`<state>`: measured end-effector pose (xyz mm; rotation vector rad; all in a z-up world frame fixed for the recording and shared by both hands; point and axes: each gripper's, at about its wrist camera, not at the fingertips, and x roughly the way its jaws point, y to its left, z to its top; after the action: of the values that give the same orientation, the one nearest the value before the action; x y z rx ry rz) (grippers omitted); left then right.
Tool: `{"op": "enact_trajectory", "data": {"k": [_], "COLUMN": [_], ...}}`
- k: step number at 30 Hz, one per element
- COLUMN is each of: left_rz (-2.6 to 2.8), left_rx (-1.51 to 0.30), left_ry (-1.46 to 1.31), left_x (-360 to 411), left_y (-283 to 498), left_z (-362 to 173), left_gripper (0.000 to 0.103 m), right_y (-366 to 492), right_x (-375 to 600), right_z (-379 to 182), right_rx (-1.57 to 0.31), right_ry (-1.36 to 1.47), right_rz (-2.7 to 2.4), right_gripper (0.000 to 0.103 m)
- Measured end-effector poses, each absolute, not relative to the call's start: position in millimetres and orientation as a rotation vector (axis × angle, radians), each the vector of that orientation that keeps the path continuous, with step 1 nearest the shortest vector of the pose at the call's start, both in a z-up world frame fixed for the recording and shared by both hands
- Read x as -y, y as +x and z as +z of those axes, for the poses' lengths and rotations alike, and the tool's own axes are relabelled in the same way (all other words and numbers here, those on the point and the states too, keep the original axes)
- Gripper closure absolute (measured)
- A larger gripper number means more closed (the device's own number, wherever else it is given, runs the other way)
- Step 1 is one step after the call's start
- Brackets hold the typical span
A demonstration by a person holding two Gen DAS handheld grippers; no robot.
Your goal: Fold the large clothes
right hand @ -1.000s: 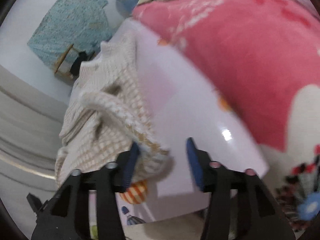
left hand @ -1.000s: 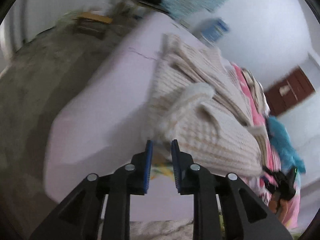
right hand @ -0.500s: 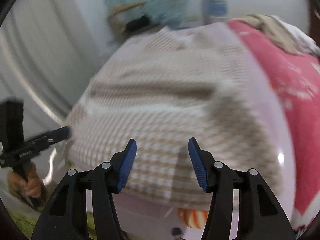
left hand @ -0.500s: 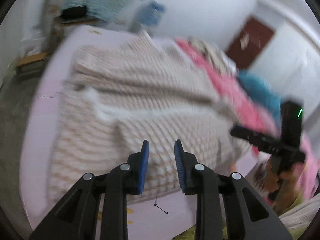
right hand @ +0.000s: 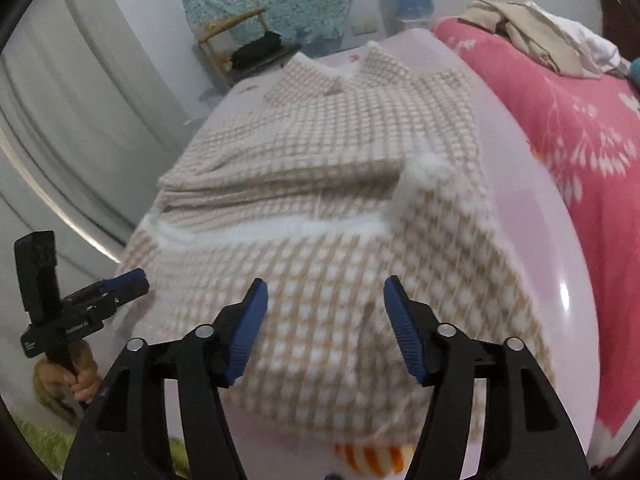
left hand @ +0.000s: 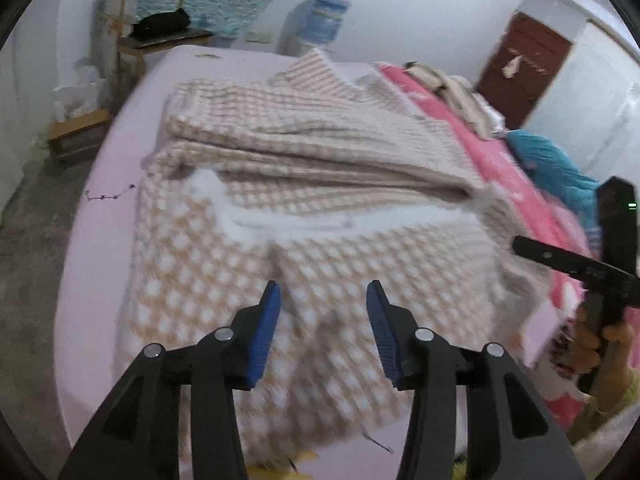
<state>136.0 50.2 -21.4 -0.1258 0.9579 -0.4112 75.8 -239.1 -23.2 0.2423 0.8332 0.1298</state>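
Observation:
A large beige-and-white checked fleece garment lies folded in layers on the lilac bed sheet, its near part hanging over the bed's front edge. It also shows in the right wrist view. My left gripper is open and empty, just above the garment's near part. My right gripper is open and empty over the same near part. Each gripper shows in the other's view, the right one at the right and the left one at the left.
A pink floral blanket with loose clothes covers the right side of the bed. A blue garment lies on it. A wooden shelf, a water bottle and a brown door stand behind. Concrete floor lies left.
Both grippers swung from the bed's corners to face the garment, which now lies folded over. The left gripper's jaws have opened wide; the right stayed open.

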Motion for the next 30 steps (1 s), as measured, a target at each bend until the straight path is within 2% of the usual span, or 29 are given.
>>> {"op": "enact_trajectory", "data": {"k": [2, 3, 4, 5, 6, 7, 14, 18, 22, 23, 24, 26, 30], "left_rz": [-0.337, -0.333, -0.325, -0.325, -0.339, -0.345, -0.317, -0.311, -0.317, -0.313, -0.307, -0.309, -0.391], "left_rx": [-1.002, -1.002, -0.982, -0.976, -0.969, -0.961, -0.843, -0.875, -0.910, -0.916, -0.913, -0.880, -0.802], "left_ry": [-0.095, -0.098, -0.097, -0.090, -0.076, -0.070, -0.013, 0.020, 0.008, -0.001, -0.012, -0.049, -0.078], "left_x": [-49.9, -48.4, -48.4, -49.3, -46.2, -42.1, -40.1, -34.1, -36.8, -39.8, -43.0, -52.8, -54.8], "left_y": [147.5, 150.5, 149.9, 149.5, 149.3, 149.8, 161.0, 178.0, 177.0, 176.3, 175.0, 168.6, 154.3], "left_z": [-34.0, -37.1, -36.6, -35.5, -34.5, -34.3, -9.8, -29.6, -42.5, -38.9, -34.8, -21.9, -0.8], "left_gripper": [0.059, 0.060, 0.066, 0.072, 0.090, 0.098, 0.099, 0.099, 0.094, 0.092, 0.091, 0.089, 0.080], "right_y": [90.6, 96.8, 99.1, 98.1, 96.7, 96.1, 90.6, 107.4, 117.7, 116.5, 113.0, 105.3, 98.6], "right_x": [237.7, 237.2, 238.9, 237.1, 234.0, 231.9, 239.6, 247.0, 247.1, 247.2, 247.5, 248.0, 222.6], "right_z": [-34.5, -43.6, -48.4, -50.2, -48.8, -46.8, -15.3, -35.2, -52.2, -49.0, -42.5, -30.6, -7.2], "right_rx": [-0.876, -0.917, -0.936, -0.938, -0.929, -0.927, -0.799, -0.832, -0.884, -0.890, -0.879, -0.844, -0.774], "right_ry": [0.247, 0.254, 0.260, 0.261, 0.238, 0.212, 0.220, 0.238, 0.261, 0.256, 0.249, 0.246, 0.191], "right_rz": [0.120, 0.114, 0.114, 0.119, 0.107, 0.089, 0.055, 0.036, 0.061, 0.064, 0.051, 0.056, 0.144], "right_gripper": [0.044, 0.050, 0.057, 0.070, 0.080, 0.101, 0.102, 0.102, 0.101, 0.094, 0.080, 0.059, 0.056]}}
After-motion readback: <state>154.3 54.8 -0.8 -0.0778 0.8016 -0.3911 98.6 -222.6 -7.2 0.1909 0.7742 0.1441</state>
